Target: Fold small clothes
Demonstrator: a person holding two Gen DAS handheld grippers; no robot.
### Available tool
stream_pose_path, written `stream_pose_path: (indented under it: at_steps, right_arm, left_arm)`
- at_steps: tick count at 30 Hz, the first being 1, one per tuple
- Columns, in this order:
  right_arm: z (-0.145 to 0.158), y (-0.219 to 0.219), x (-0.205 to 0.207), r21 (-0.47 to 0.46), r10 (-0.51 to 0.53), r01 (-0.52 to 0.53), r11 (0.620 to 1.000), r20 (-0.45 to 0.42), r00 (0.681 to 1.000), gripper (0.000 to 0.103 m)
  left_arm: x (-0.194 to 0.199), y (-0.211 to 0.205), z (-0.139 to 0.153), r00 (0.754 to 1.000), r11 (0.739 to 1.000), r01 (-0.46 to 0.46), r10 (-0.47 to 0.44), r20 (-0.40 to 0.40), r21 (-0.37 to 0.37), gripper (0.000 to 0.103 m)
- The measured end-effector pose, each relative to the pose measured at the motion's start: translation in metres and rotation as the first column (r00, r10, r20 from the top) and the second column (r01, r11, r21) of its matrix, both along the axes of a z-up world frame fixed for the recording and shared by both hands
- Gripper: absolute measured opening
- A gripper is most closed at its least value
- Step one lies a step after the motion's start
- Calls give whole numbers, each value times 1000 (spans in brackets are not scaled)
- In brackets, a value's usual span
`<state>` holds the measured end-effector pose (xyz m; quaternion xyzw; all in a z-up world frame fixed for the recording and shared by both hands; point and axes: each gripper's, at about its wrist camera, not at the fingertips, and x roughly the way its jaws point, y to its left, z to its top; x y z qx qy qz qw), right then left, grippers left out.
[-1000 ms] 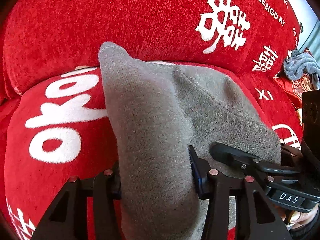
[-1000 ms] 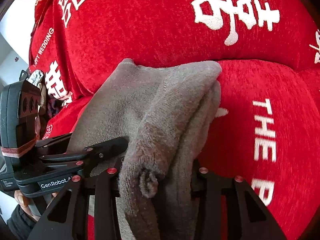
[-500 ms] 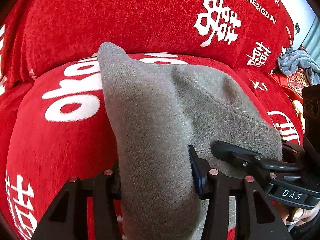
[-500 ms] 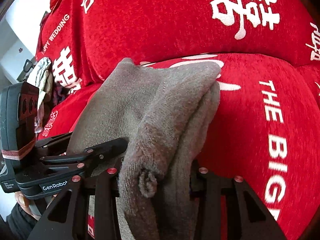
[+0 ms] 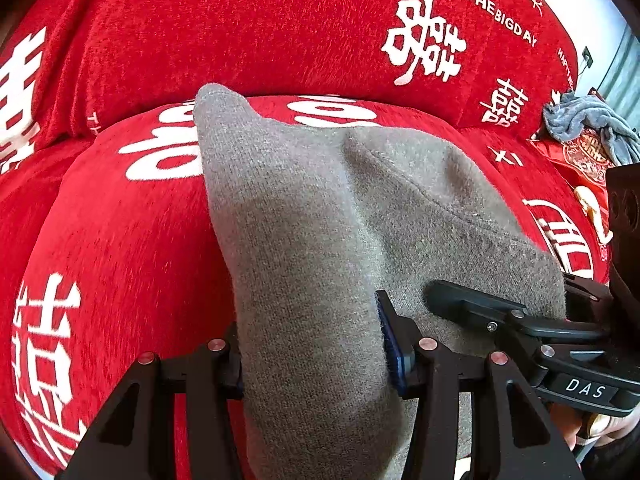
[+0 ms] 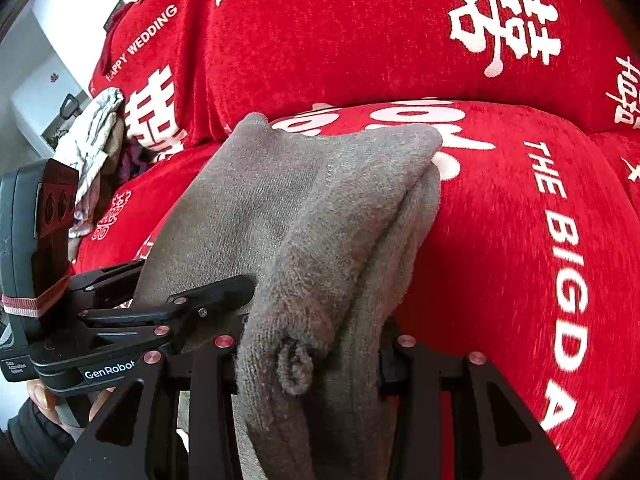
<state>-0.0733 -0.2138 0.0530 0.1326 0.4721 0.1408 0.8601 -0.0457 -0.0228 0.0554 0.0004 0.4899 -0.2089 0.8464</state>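
Two hand-held grippers hold one grey knit garment [image 5: 320,240] up over a red sofa cover [image 5: 120,260] printed with white characters and English lettering. The left gripper [image 5: 316,348] is clamped on a thick fold of the grey fabric — cloth fills the gap between its black fingers [image 5: 394,344] and spills past them toward the camera. The right gripper [image 6: 308,356] grips a bunched, rolled edge of the same garment, its jaws likewise packed with fabric.

Each camera catches the other tool: in the left wrist view the right gripper's black fingers press against the cloth at the lower right, and in the right wrist view the left gripper sits at the lower left, a person's hand [image 6: 44,396] around its handle.

The garment rises to a peak in front of the seam where the seat cushion meets the backrest. A crumpled blue-grey cloth [image 5: 588,124] lies at the far right end of the sofa in the left wrist view — a pale patterned cloth [image 6: 96,140] is heaped at the left end in the right wrist view.
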Motion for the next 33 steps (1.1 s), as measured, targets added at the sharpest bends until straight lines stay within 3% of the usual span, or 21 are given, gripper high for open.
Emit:
stream_pose_path:
  at_steps: [16, 18, 21, 24, 28, 29, 33]
  right_arm:
    - [-3, 20, -58, -25, 31, -30, 999, 49, 998, 43]
    - [-4, 22, -63, -32, 41, -39, 999, 54, 998, 44]
    - [-7, 20, -67, -70, 59, -56, 996, 46, 997, 58]
    - [4, 8, -74, -73, 33, -28, 997, 60, 998, 59]
    - [26, 9, -84, -146, 24, -2, 989, 149, 989, 59]
    - [32, 11, -85, -148, 31, -5, 989, 172, 985, 59]
    - [48, 21, -85, -130, 61, -32, 991, 230, 971, 59]
  left_arm:
    - [-63, 19, -6, 998, 1000, -1, 2, 61, -6, 53]
    - [-68, 22, -7, 997, 1000, -18, 17, 73, 11, 66]
    - [-75, 29, -2, 994, 998, -48, 45, 104, 34, 79]
    - [-79, 36, 12, 986, 995, -85, 76, 146, 58, 79]
    - [-76, 46, 31, 965, 983, -161, 138, 225, 87, 79]
    - [-75, 46, 33, 958, 979, -179, 149, 243, 102, 79]
    - [-59, 38, 20, 946, 927, -249, 171, 275, 281, 79]
